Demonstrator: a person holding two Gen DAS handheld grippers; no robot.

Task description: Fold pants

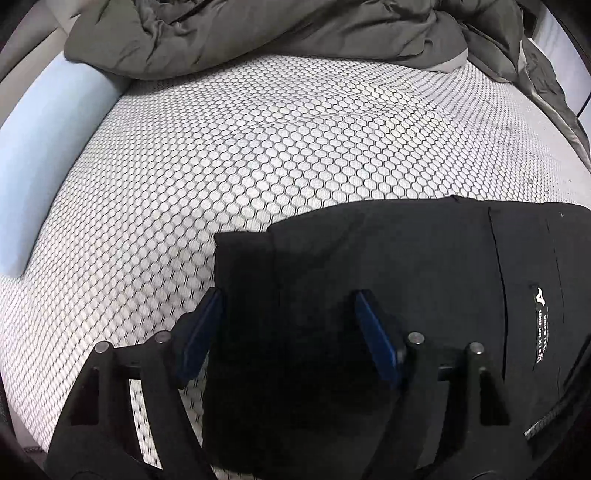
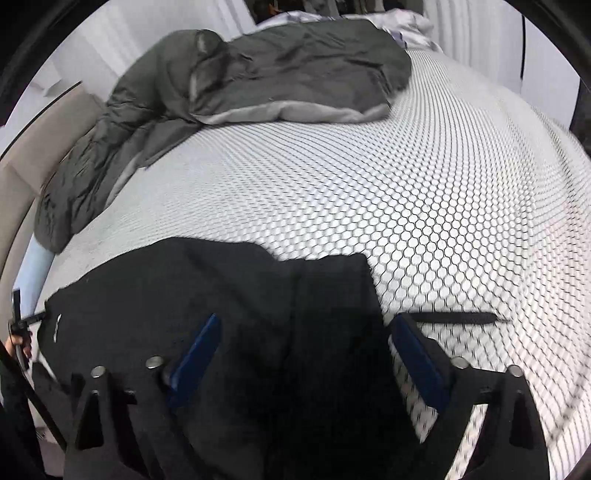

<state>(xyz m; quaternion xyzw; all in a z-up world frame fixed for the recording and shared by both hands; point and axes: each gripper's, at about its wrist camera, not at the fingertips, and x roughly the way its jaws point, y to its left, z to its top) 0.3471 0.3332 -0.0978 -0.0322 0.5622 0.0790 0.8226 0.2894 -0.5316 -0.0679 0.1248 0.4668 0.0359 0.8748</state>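
Black pants (image 1: 388,266) lie folded on a bed with a white honeycomb-patterned cover (image 1: 258,147). A white logo label (image 1: 541,325) shows on their right part. My left gripper (image 1: 288,299) is open, its blue pads (image 1: 201,339) straddling the left end of the pants. In the right wrist view the same pants (image 2: 207,295) lie in front, and my right gripper (image 2: 306,325) is open over their right end, one pad (image 2: 417,362) over the bed cover (image 2: 443,184). A black drawstring (image 2: 454,317) pokes out to the right.
A rumpled dark grey duvet (image 1: 277,33) lies across the far side of the bed, also in the right wrist view (image 2: 258,74). A pale blue pillow (image 1: 44,147) sits at the left edge. The left gripper's tool (image 2: 18,325) shows at the left edge of the right wrist view.
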